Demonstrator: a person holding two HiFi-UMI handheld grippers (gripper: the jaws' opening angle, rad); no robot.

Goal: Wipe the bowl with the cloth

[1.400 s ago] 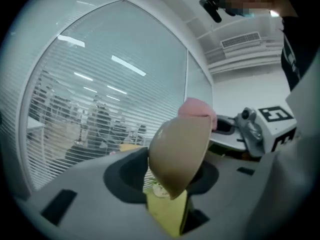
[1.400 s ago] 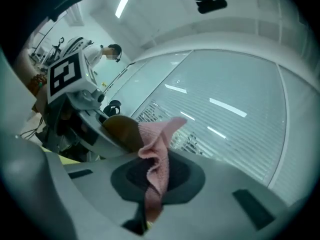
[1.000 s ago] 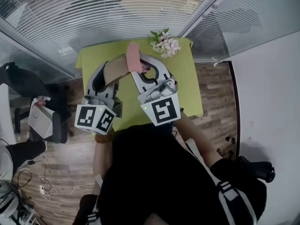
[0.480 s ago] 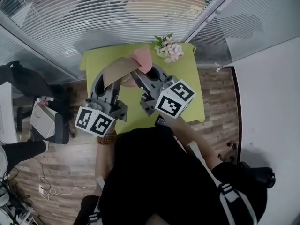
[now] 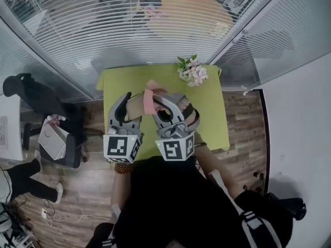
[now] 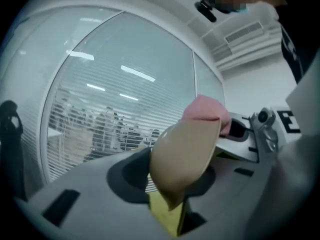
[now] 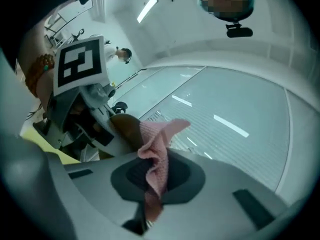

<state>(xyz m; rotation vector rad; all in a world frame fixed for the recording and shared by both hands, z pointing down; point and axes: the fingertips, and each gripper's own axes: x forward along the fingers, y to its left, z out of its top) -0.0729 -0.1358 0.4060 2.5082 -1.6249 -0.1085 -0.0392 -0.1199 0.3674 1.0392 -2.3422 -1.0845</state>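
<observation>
My left gripper [image 5: 125,105] holds a tan bowl [image 5: 135,106] by its rim, tilted on edge above the green table [image 5: 207,112]. Its jaws are opening, with the rim still caught between them. In the left gripper view the bowl [image 6: 185,159] fills the jaw gap, with the pink cloth [image 6: 205,109] at its far rim. My right gripper [image 5: 155,100] is shut on the pink cloth [image 5: 150,92], which touches the bowl's upper edge. In the right gripper view the cloth [image 7: 157,154] hangs bunched from the jaws against the brown bowl [image 7: 125,129].
A bunch of pink and white flowers [image 5: 192,72] lies at the table's far right corner. Glass walls with blinds [image 5: 77,30] close off the far side. A chair with a bag [image 5: 57,138] stands on the wooden floor to the left.
Both grippers have drawn back toward me and closer together, with the marker cubes now side by side. The cloth has stayed at the bowl's rim throughout.
</observation>
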